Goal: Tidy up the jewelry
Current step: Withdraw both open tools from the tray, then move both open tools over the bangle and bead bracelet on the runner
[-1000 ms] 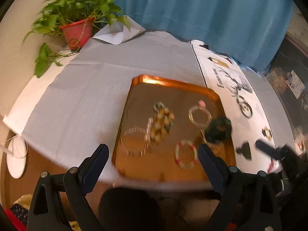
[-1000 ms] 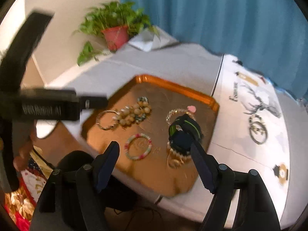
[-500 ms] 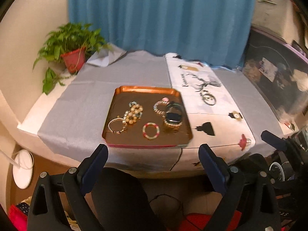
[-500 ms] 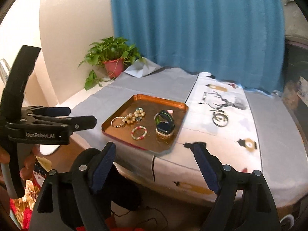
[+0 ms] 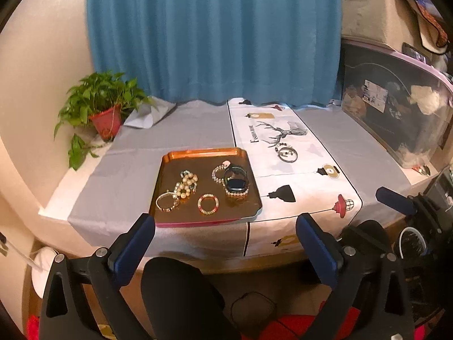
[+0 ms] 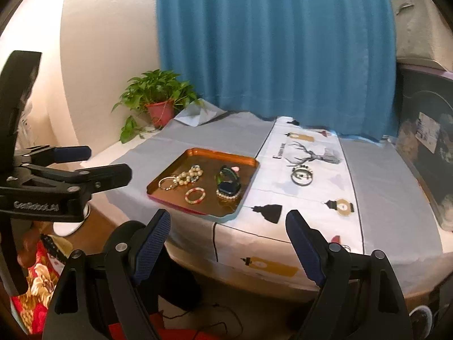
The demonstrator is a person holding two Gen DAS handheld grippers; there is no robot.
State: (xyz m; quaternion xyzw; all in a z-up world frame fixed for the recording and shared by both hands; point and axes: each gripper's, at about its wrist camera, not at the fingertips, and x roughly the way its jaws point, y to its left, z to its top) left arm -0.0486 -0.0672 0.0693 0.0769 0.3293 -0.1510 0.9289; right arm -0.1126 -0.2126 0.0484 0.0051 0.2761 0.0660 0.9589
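An orange tray [image 5: 170,157] [image 6: 198,152] sits on the grey cloth near the table's front edge. It holds a pearl bracelet [image 5: 185,185] [image 6: 188,175], a silver chain bracelet [image 5: 167,201], a red-and-white bead ring [image 5: 208,204] [image 6: 194,195] and a dark watch [image 5: 235,182] [image 6: 228,187] on more bracelets. A dark bangle [image 5: 287,153] [image 6: 302,175] lies on the white runner, outside the tray. My left gripper [image 5: 225,243] and right gripper [image 6: 226,235] are both open and empty, held back in front of the table edge.
A potted plant [image 5: 106,113] [image 6: 158,104] stands at the table's back left by a folded paper [image 5: 147,112]. A blue curtain [image 5: 212,34] hangs behind. A dark cabinet [image 5: 396,107] borders the right side. The left gripper's body [image 6: 56,181] shows at the left of the right wrist view.
Both grippers have pulled back and away from the tray, from close above it to in front of the table edge. Both stay open and empty. The jewelry has not moved.
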